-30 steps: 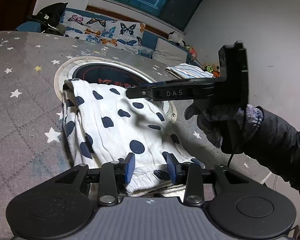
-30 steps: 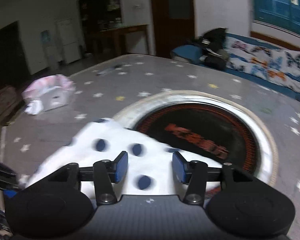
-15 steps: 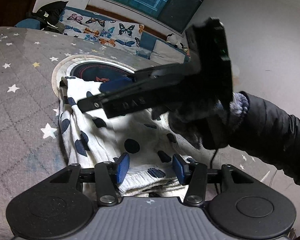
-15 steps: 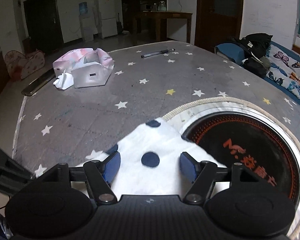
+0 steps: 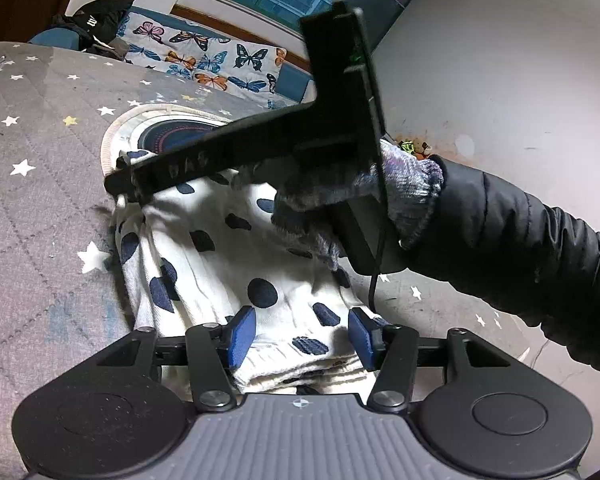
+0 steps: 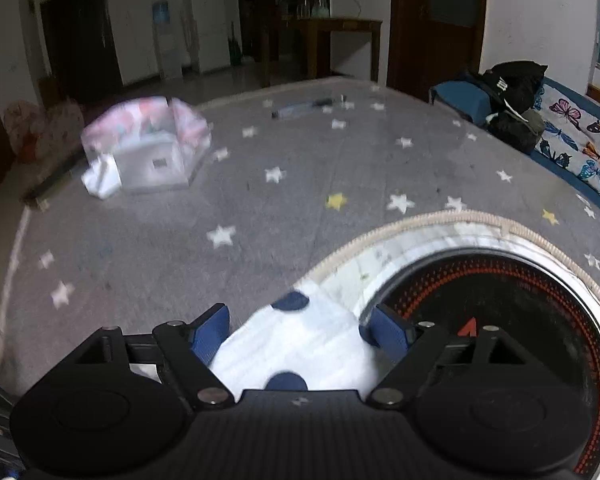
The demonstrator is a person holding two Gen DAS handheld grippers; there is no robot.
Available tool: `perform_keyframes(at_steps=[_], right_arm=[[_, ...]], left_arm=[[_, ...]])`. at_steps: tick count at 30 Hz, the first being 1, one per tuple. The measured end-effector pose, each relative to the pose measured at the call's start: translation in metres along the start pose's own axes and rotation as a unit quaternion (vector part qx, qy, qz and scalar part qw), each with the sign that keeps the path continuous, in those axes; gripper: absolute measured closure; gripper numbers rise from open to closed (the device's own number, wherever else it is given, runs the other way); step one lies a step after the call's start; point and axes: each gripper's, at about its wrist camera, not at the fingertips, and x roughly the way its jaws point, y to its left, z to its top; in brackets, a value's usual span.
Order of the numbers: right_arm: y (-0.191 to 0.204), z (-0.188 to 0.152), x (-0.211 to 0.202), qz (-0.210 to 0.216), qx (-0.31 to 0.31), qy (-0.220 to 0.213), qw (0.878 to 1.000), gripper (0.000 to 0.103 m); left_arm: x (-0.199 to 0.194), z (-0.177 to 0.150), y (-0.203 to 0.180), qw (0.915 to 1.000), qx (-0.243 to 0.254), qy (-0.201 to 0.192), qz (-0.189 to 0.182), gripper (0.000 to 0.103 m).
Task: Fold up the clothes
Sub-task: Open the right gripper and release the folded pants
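spotted garment (image 5: 236, 264) folded flat (both jaws apart)

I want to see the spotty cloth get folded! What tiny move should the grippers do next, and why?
Probably close the right gripper on the far corner of the polka-dot cloth. Its blue fingers are open on either side of that corner, right beside the round burner, while the open left gripper straddles the near edge. A pinch must come before any fold.

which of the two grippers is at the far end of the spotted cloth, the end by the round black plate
The right gripper: its open jaws straddle the spotted cloth corner beside the round black plate. The left gripper sits at the near folded hem.
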Motion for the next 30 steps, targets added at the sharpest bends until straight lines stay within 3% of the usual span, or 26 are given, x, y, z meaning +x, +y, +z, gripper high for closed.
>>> perform_keyframes(at_steps=[6,12,15,21,24,26,30], right_arm=[[-0.004,-0.003,-0.041,-0.004,0.019,-0.065,0.998,0.000],[-0.009,-0.020,-0.080,-0.037,0.056,-0.109,0.992,0.000],[-0.015,-0.031,-0.090,-0.044,0.076,-0.113,0.990,0.000],[-0.040,-0.066,-0.091,-0.067,0.143,-0.070,0.985,0.000],[-0.051,-0.085,-0.093,-0.090,0.174,-0.052,0.979,0.000],[-0.053,-0.094,-0.096,-0.093,0.187,-0.049,0.977,0.000],[-0.039,-0.100,-0.098,-0.104,0.162,-0.051,0.980,0.000]], left_arm=[[-0.005,0.003,-0.005,0.9999,0.011,-0.009,0.001,0.038],[-0.014,0.013,-0.006,0.9993,0.016,-0.030,0.014,0.031],[-0.017,0.018,-0.002,0.9988,0.011,-0.042,0.022,0.030],[-0.017,0.028,0.012,0.9974,-0.011,-0.060,0.037,0.030],[-0.018,0.033,0.022,0.9959,-0.029,-0.069,0.050,0.032],[-0.017,0.037,0.030,0.9944,-0.042,-0.075,0.062,0.045],[-0.009,0.041,0.039,0.9914,-0.052,-0.074,0.095,0.059]])
